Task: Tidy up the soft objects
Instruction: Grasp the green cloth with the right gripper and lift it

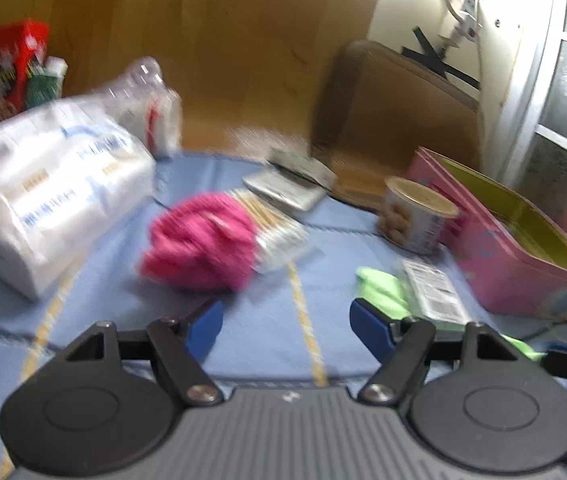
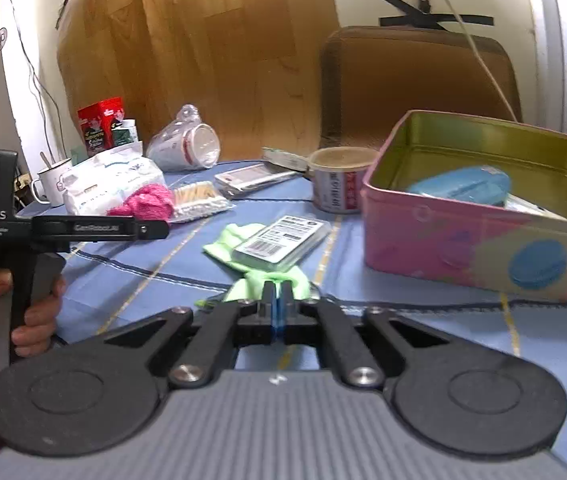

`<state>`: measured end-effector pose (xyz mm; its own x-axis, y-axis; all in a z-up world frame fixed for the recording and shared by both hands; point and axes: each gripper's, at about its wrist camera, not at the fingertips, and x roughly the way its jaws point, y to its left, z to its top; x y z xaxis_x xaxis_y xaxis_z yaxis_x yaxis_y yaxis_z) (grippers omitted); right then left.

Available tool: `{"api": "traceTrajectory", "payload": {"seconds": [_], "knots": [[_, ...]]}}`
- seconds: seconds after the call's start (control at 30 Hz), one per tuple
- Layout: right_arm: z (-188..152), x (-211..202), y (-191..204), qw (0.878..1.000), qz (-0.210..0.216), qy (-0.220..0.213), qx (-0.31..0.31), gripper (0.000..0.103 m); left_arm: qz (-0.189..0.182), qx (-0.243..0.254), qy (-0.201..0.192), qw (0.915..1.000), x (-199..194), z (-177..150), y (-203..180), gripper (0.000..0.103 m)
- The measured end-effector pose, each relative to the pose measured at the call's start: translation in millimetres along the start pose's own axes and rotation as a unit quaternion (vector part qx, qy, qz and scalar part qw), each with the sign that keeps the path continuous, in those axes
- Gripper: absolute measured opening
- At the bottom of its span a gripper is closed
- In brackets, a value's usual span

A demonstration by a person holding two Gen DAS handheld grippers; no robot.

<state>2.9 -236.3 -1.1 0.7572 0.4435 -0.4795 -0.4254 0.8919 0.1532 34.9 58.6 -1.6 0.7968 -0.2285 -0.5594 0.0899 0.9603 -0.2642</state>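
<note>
A crumpled pink cloth (image 1: pixel 199 240) (image 2: pixel 147 200) lies on the blue tablecloth ahead of my left gripper (image 1: pixel 285 328), which stands open and holds nothing. A hand carries that gripper at the left of the right wrist view. A light green cloth (image 2: pixel 243 248) (image 1: pixel 383 292) lies to the right with a barcoded packet (image 2: pixel 279 244) (image 1: pixel 431 292) resting on it. My right gripper (image 2: pixel 278 294) is shut on the near end of the green cloth. An open pink tin (image 2: pixel 463 248) (image 1: pixel 503 264) stands at the right with a blue soft item (image 2: pixel 463 186) inside.
Behind the pink cloth are a cotton swab pack (image 1: pixel 275 224), a white tissue pack (image 1: pixel 55 200), flat packets (image 2: pixel 251 178) and a bagged cup (image 2: pixel 187 146). A round tub (image 2: pixel 335 188) sits beside the tin. A brown chair back (image 2: pixel 415 80) stands past the table.
</note>
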Motion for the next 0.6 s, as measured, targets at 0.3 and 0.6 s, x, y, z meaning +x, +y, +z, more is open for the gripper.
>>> {"api": "traceTrajectory", "payload": {"seconds": [0.3,0.6], "knots": [[21.9,58.8,17.3,0.998,0.007,0.04,-0.046,0.055,-0.088,-0.026,0.051,0.9945,-14.1,-0.9,-17.3,0.069],[52.0,80.6,39.3,0.989,0.145,0.031,0.008,0.007,-0.084,-0.085,0.049,0.9916,-31.2,6.0,17.8,0.069]]}}
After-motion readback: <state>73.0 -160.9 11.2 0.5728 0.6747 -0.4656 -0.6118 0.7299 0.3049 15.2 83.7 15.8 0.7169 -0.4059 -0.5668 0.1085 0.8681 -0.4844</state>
